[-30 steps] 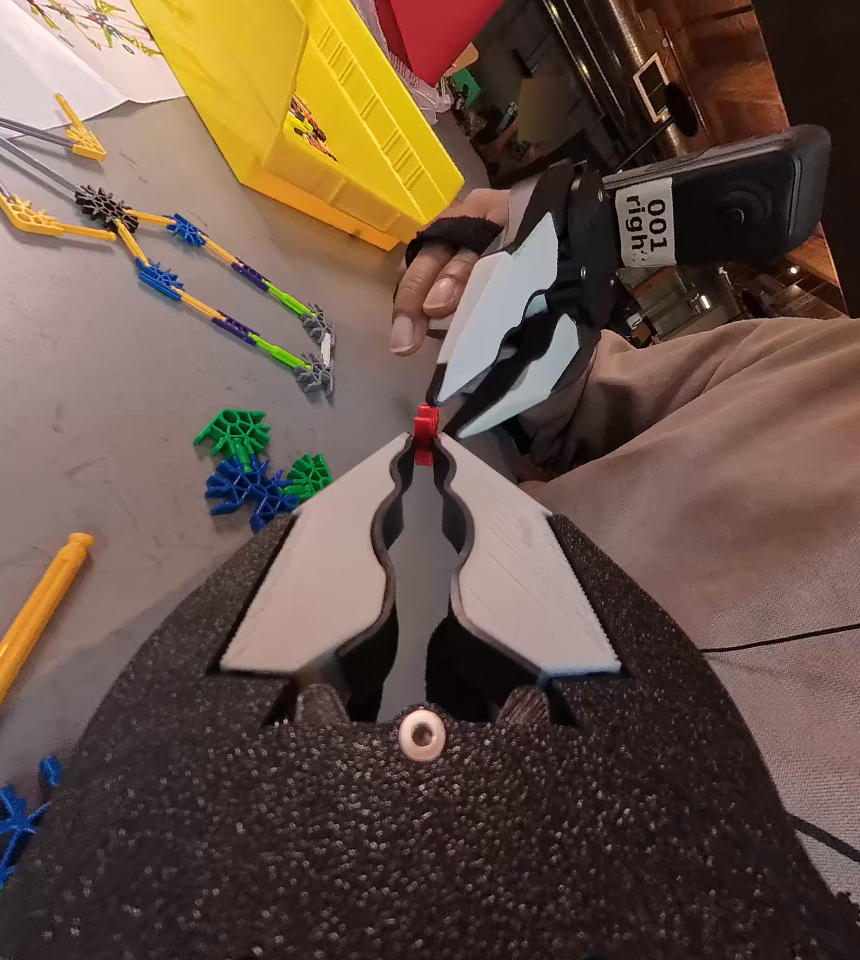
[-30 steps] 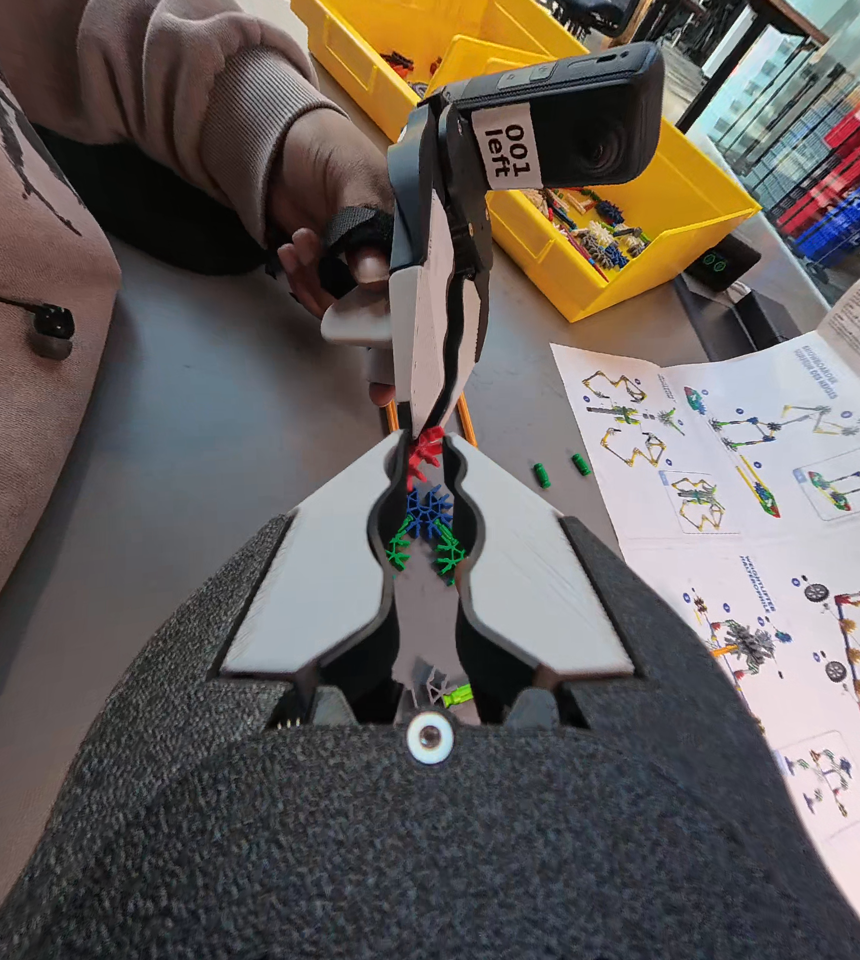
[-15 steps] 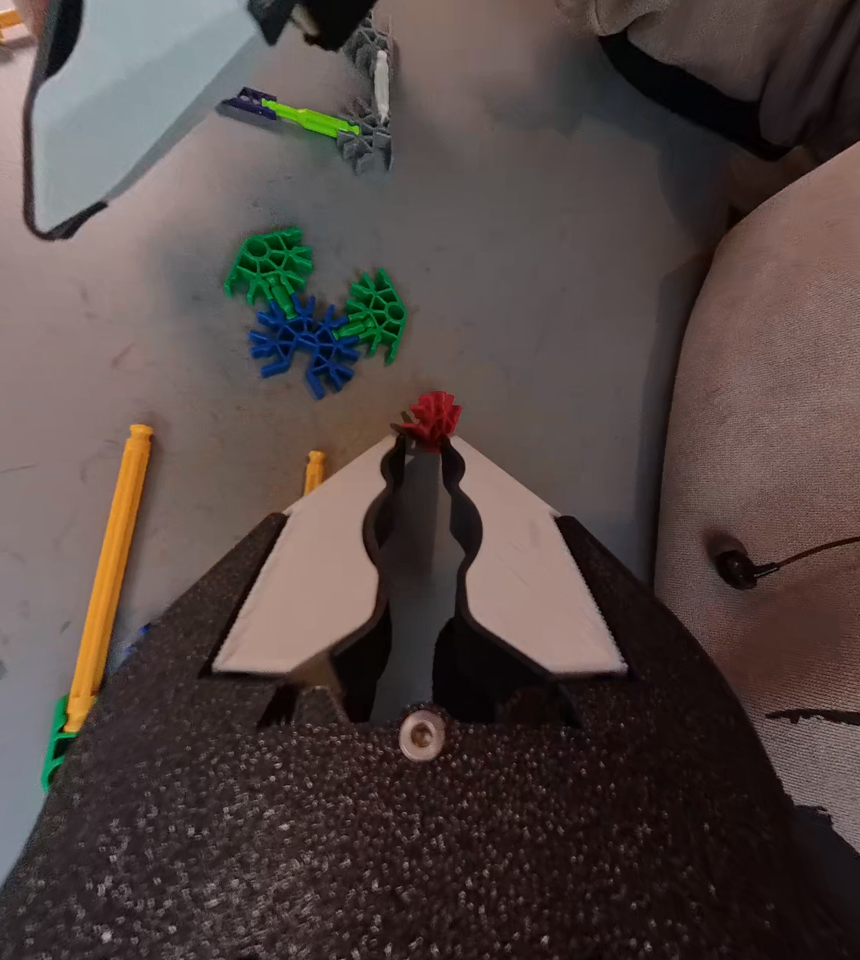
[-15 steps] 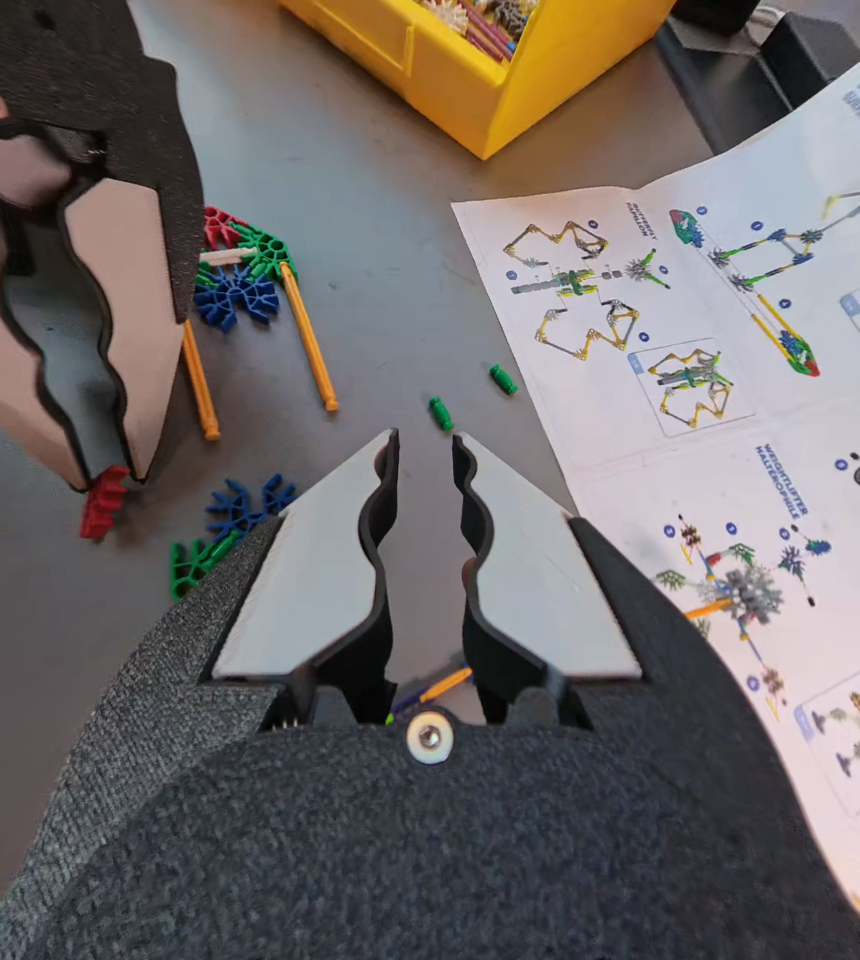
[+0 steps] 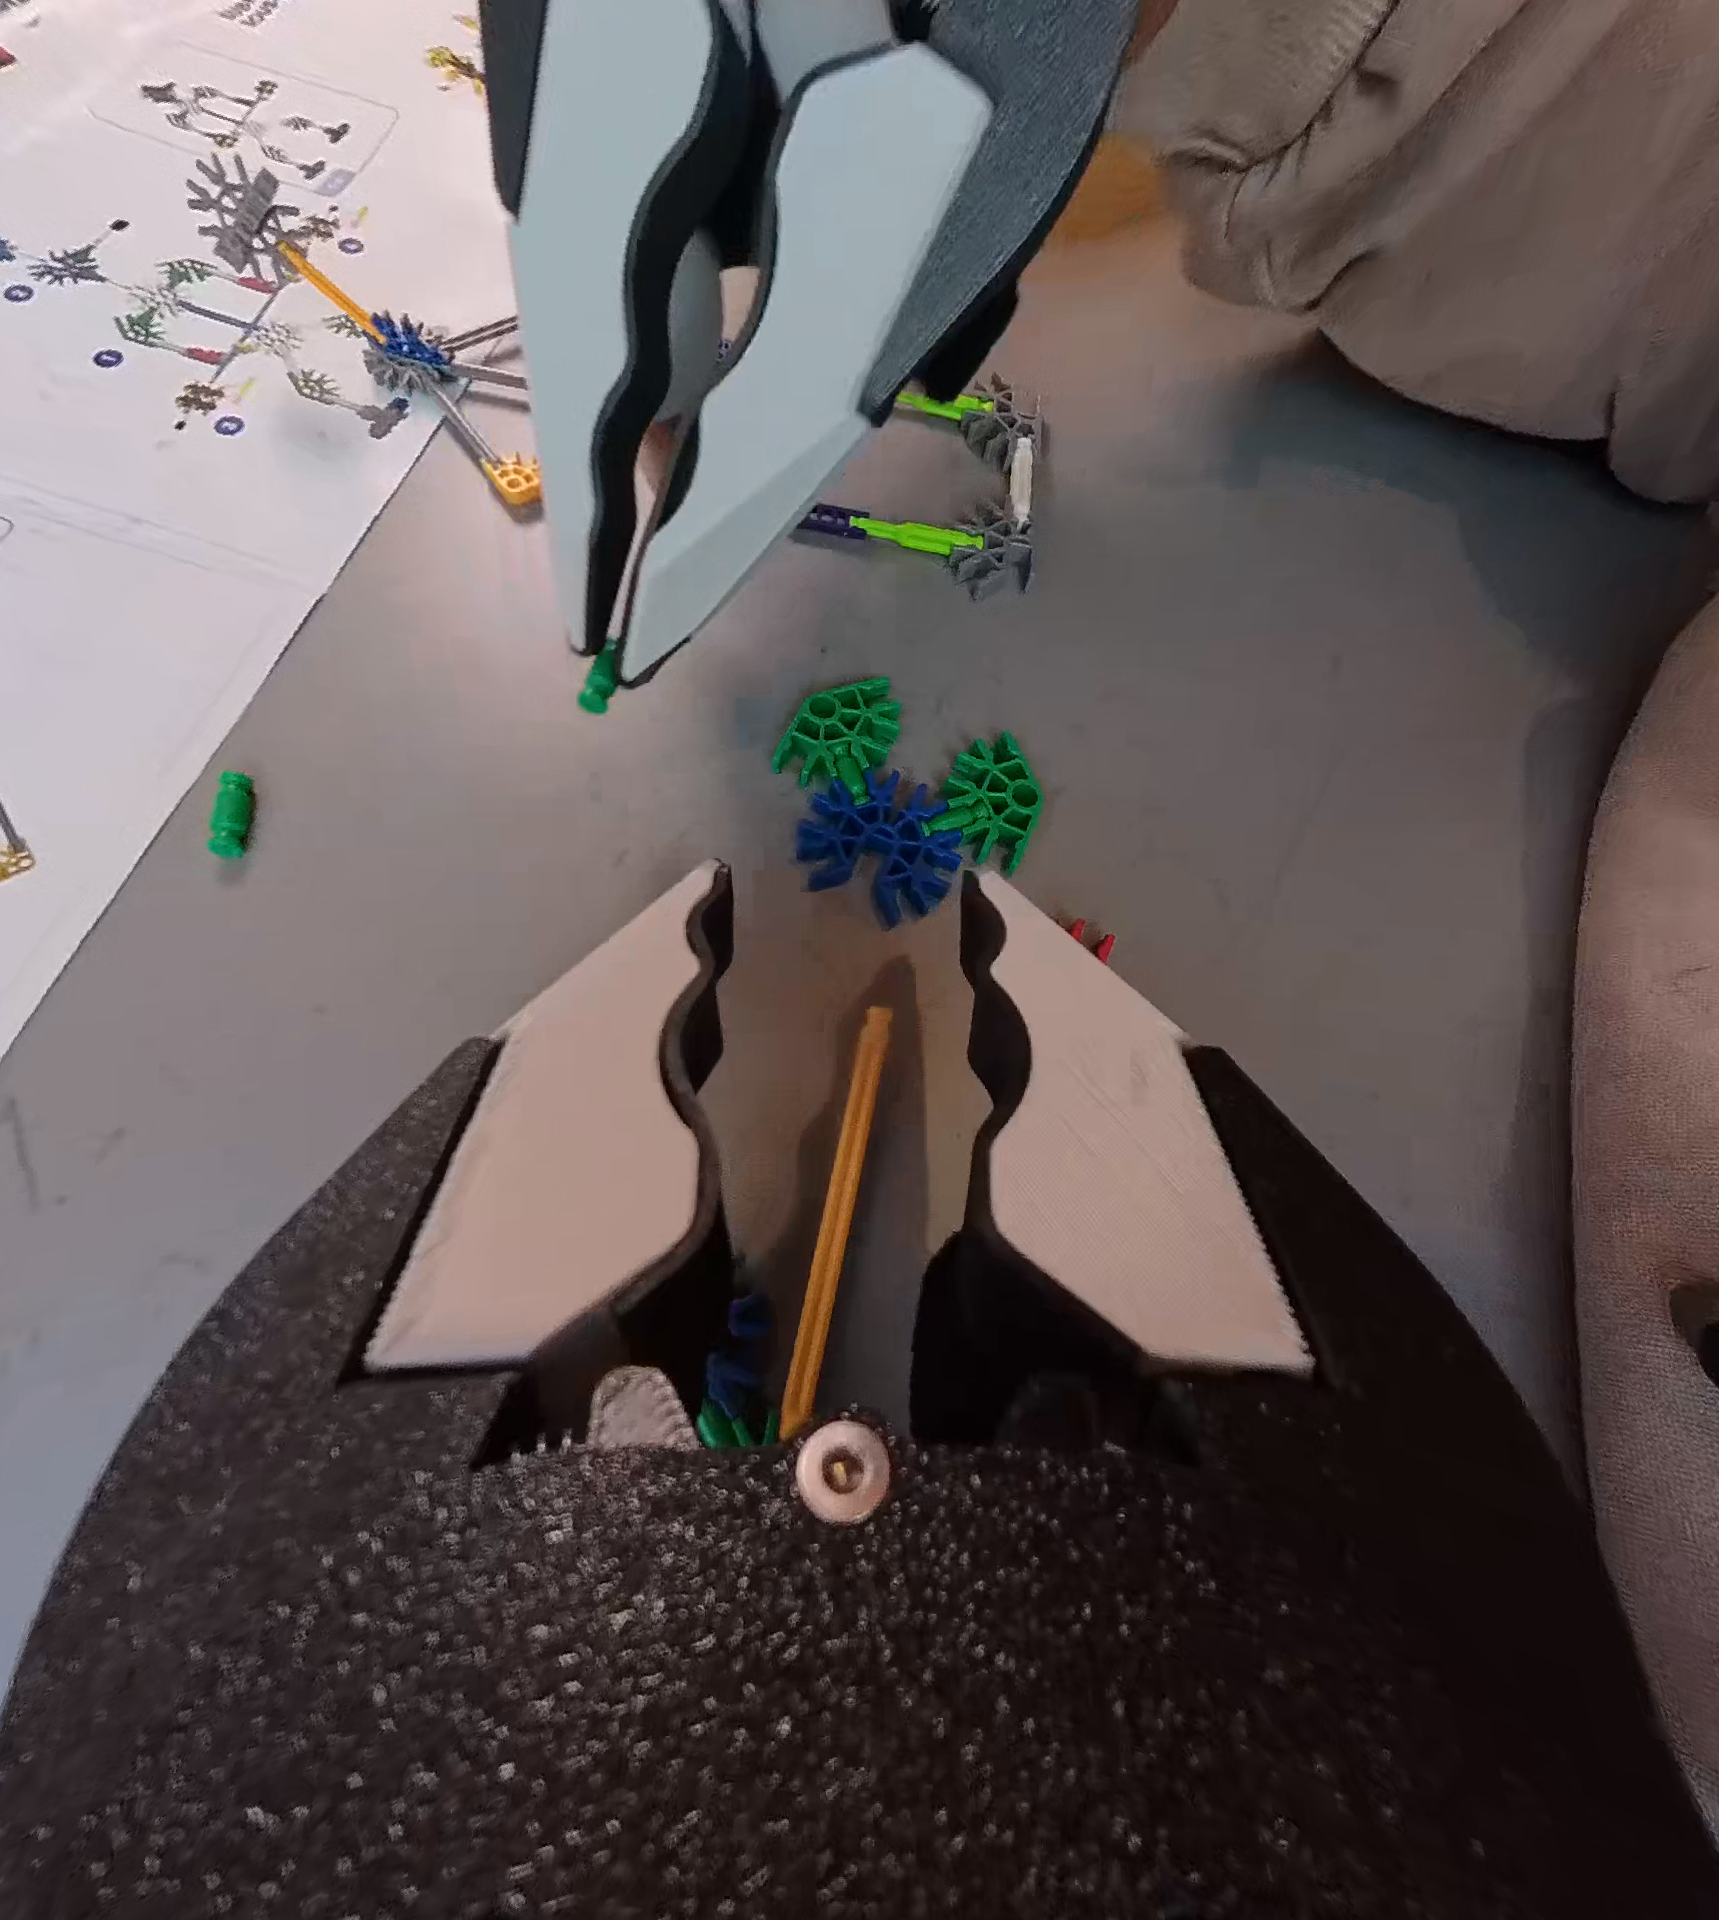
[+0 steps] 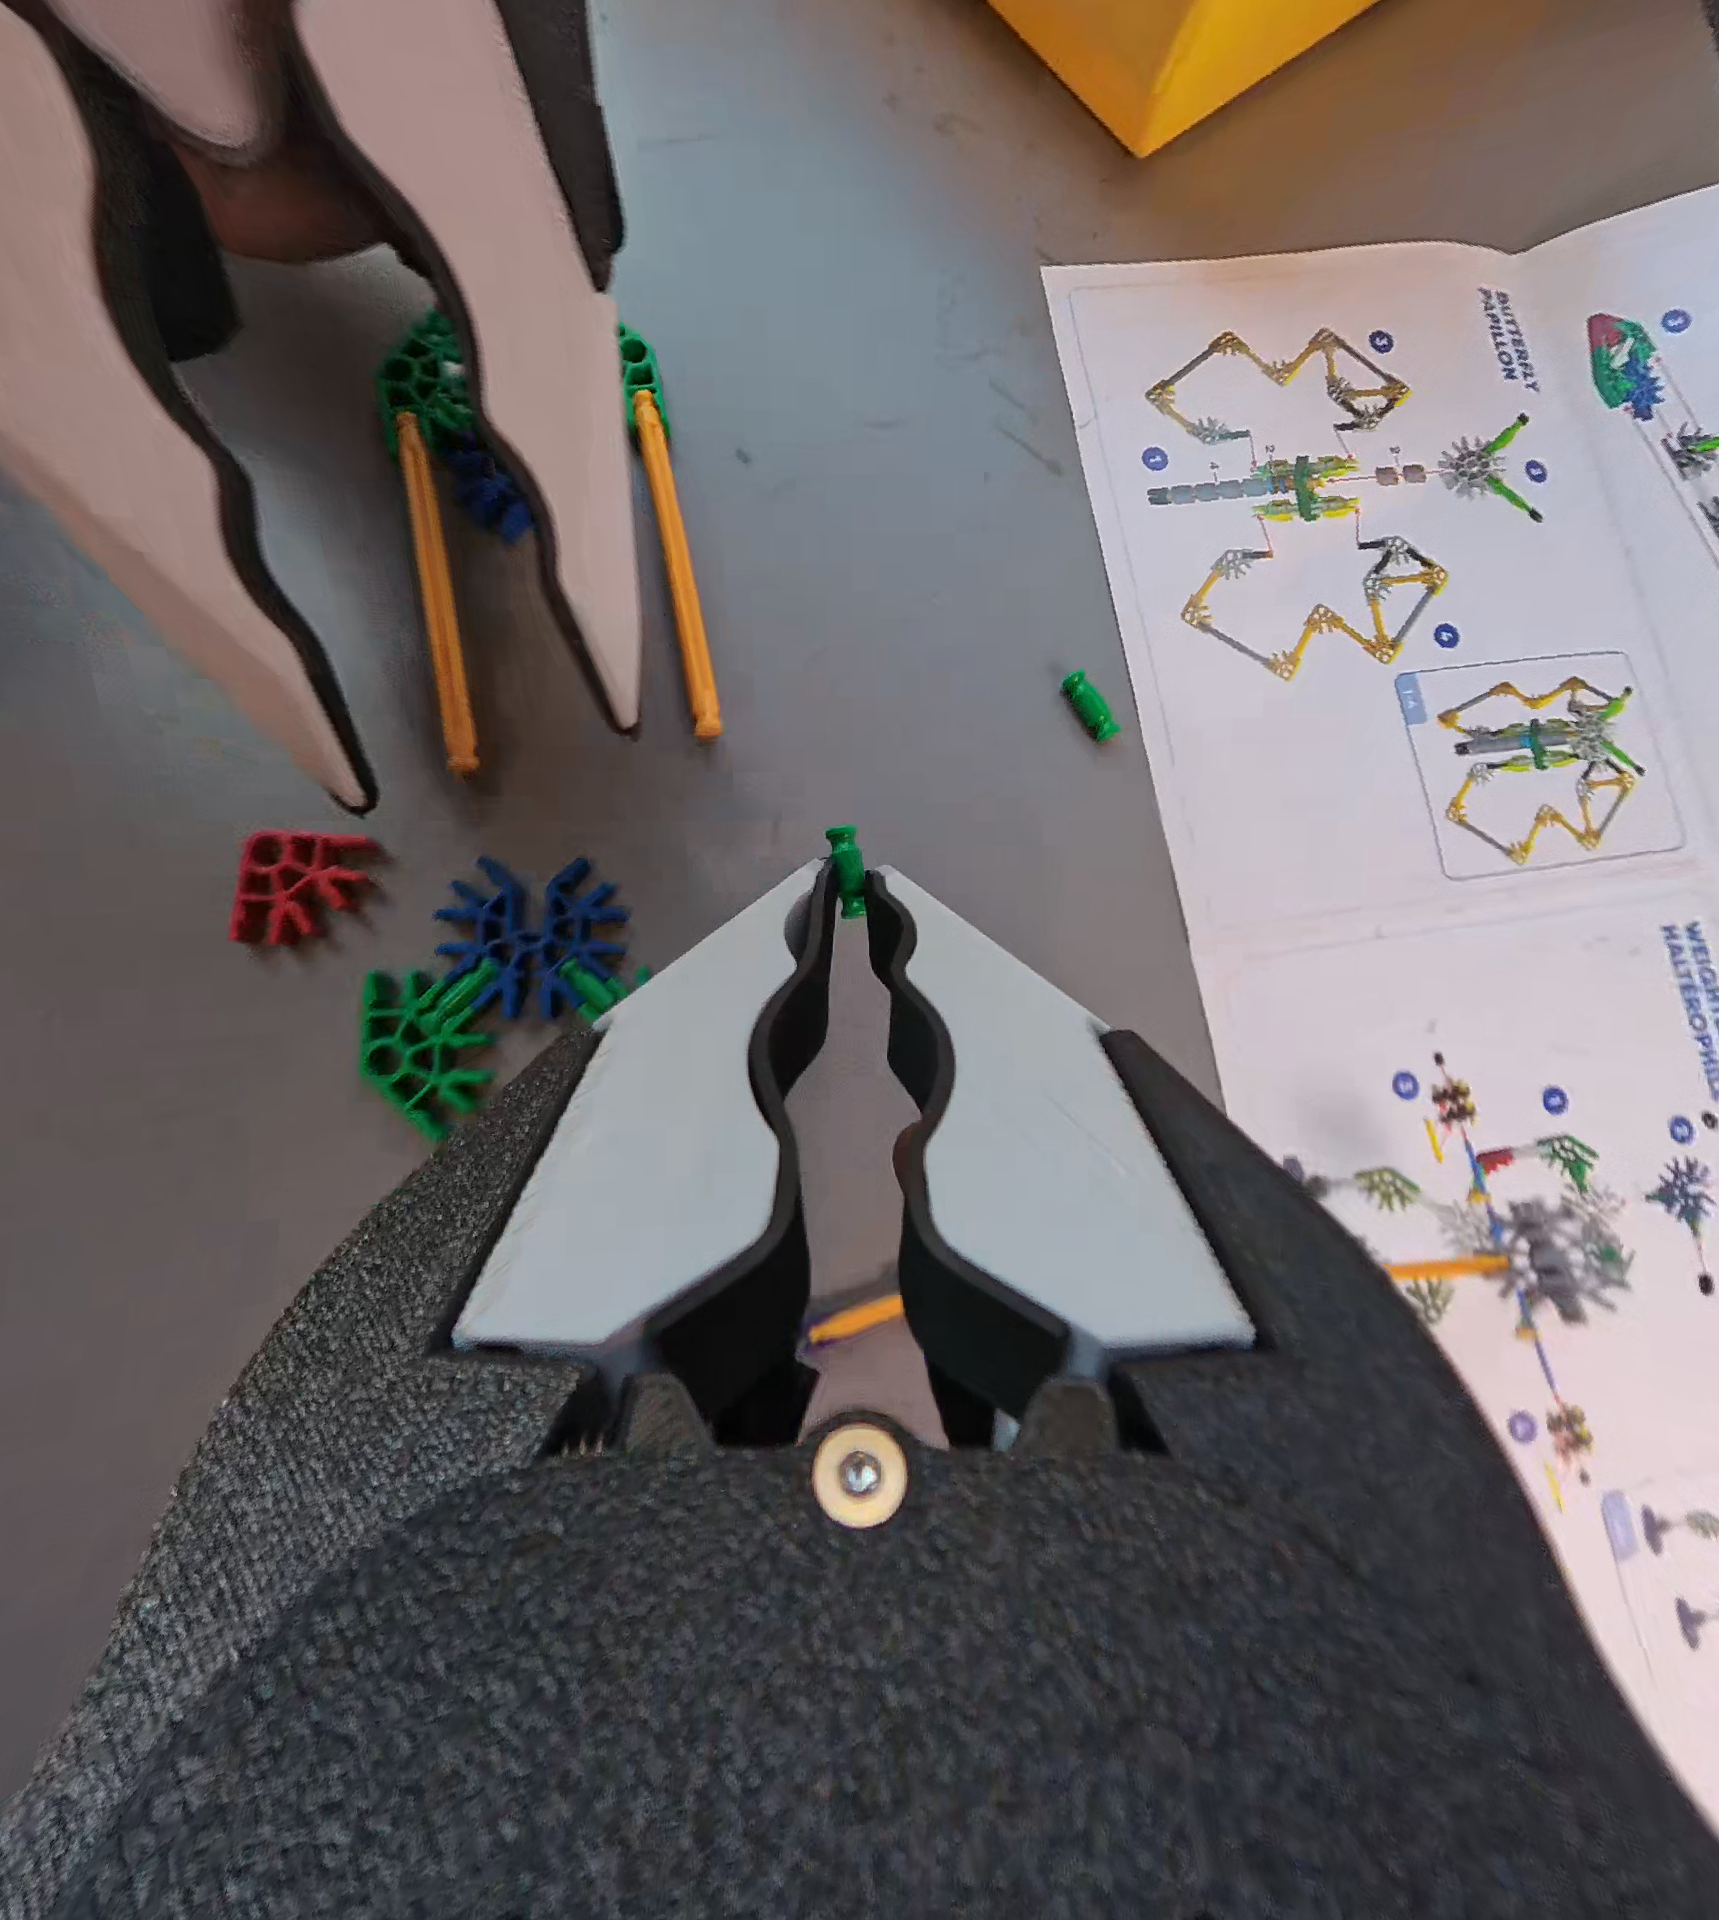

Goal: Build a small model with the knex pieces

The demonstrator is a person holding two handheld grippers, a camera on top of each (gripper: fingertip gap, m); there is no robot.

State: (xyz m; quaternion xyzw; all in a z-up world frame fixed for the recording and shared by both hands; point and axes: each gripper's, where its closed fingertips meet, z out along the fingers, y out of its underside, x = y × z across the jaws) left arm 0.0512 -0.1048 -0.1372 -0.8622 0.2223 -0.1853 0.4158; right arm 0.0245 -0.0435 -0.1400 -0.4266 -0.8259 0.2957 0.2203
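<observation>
My right gripper (image 6: 848, 883) is shut on a short green rod (image 6: 844, 871), pinched at the very fingertips just above the grey table. It also shows in the left wrist view (image 5: 611, 665) with the rod (image 5: 598, 681) sticking out below. My left gripper (image 5: 844, 881) is open and empty, low over the table, with an orange rod (image 5: 839, 1195) lying between its fingers. A red connector (image 6: 299, 883) lies loose on the table beside its fingertip. A blue and green connector cluster (image 5: 896, 805) lies just ahead of it.
A second short green rod (image 6: 1089, 707) lies near the instruction sheet (image 6: 1457, 935). Two orange rods with green connectors (image 6: 673, 561) lie under the left gripper. A grey and lime assembly (image 5: 990, 488), a yellow bin corner (image 6: 1177, 62) and a person's sleeve (image 5: 1457, 208) border the area.
My left gripper has opened and let go of the red connector, which now lies on the table. My right gripper has come down and shut on the short green rod.
</observation>
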